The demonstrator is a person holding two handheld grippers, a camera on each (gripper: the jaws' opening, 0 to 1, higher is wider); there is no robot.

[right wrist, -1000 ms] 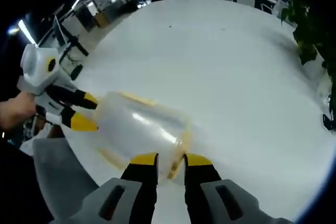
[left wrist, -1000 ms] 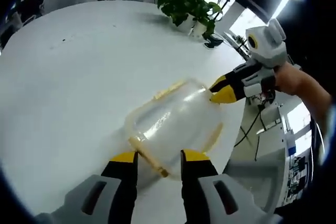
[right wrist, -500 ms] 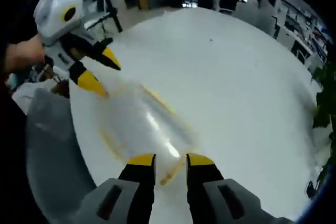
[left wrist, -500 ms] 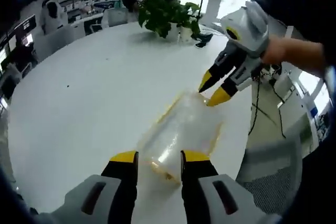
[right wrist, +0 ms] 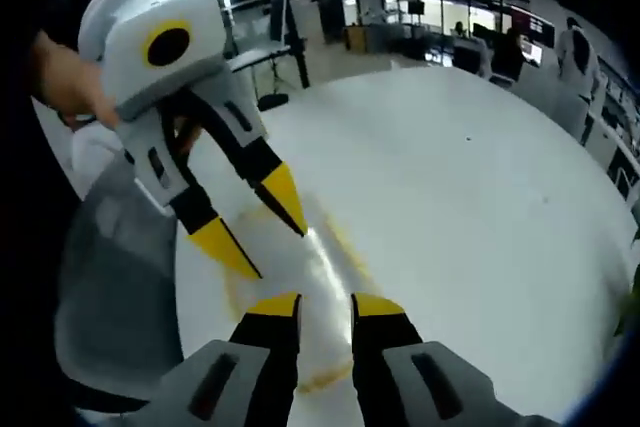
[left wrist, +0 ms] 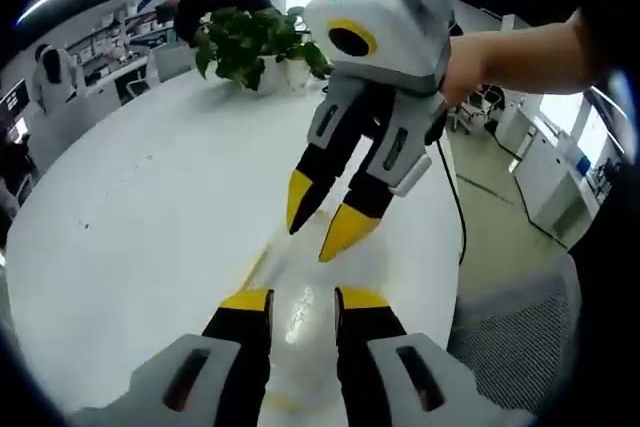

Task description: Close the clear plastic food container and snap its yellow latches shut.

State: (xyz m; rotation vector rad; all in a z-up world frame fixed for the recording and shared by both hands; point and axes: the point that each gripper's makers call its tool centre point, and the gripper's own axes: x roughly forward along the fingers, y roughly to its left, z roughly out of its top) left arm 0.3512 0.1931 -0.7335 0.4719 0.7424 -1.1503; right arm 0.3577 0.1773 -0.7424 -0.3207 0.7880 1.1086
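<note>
Main risk, as I judged it: both tools were crowded over one end of the clear plastic food container with yellow latches (left wrist: 300, 312), seen nearly edge-on and motion-blurred. A press on the lid instead of a latch could have skidded it across the smooth round white table (left wrist: 140, 237) or toward the near edge, where a grey mesh chair (right wrist: 115, 287) sat below.

The left gripper (left wrist: 303, 299) had its yellow-tipped jaws slightly apart, straddling the container's near end; whether they were clamped on it, I couldn't tell. The right gripper (right wrist: 325, 305) read the same: narrow gap, contact unclear.

Container looked empty, though blur made that uncertain. Lid seating and latch state were unreadable. A green potted plant (left wrist: 250, 42) stood well apart, at the far rim.
</note>
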